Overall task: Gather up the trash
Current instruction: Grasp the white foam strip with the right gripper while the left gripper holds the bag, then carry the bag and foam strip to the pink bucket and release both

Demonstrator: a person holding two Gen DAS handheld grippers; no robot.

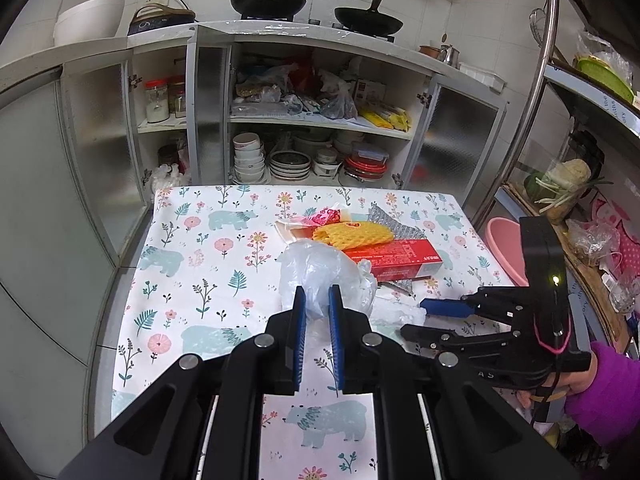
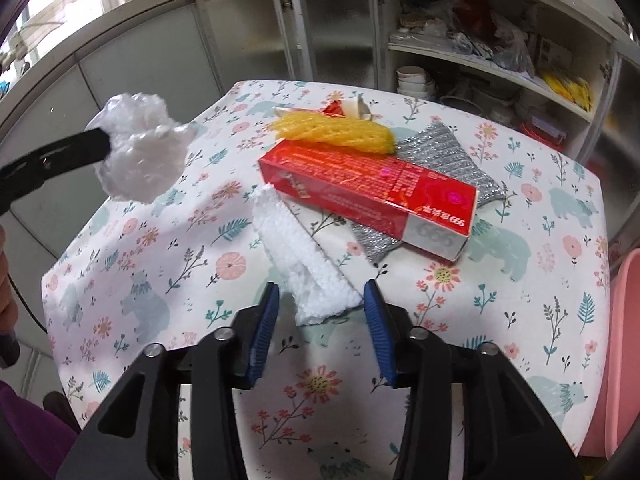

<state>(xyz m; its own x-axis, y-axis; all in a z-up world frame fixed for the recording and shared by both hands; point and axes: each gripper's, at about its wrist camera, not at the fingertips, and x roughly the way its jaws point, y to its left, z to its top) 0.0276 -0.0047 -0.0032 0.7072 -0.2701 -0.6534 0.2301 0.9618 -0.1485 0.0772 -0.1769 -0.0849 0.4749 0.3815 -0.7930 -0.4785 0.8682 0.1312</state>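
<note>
My left gripper [image 1: 317, 298] is shut on a crumpled clear plastic bag [image 1: 320, 268] and holds it above the floral tablecloth [image 1: 192, 264]; the bag also shows in the right wrist view [image 2: 140, 152]. My right gripper [image 2: 322, 304] is open, its fingers either side of a white foam net [image 2: 304, 260] that lies on the cloth. Behind lie a red box [image 2: 368, 196], a yellow foam net [image 2: 332, 132], a silver wrapper [image 2: 444, 152] and a small red-and-white wrapper [image 2: 344, 108].
A pink bin [image 1: 506, 248] stands off the table's right edge; it also shows in the right wrist view [image 2: 624, 340]. An open cupboard [image 1: 320, 120] with bowls and bags stands behind the table. Shelves with vegetables are at the right [image 1: 568, 184].
</note>
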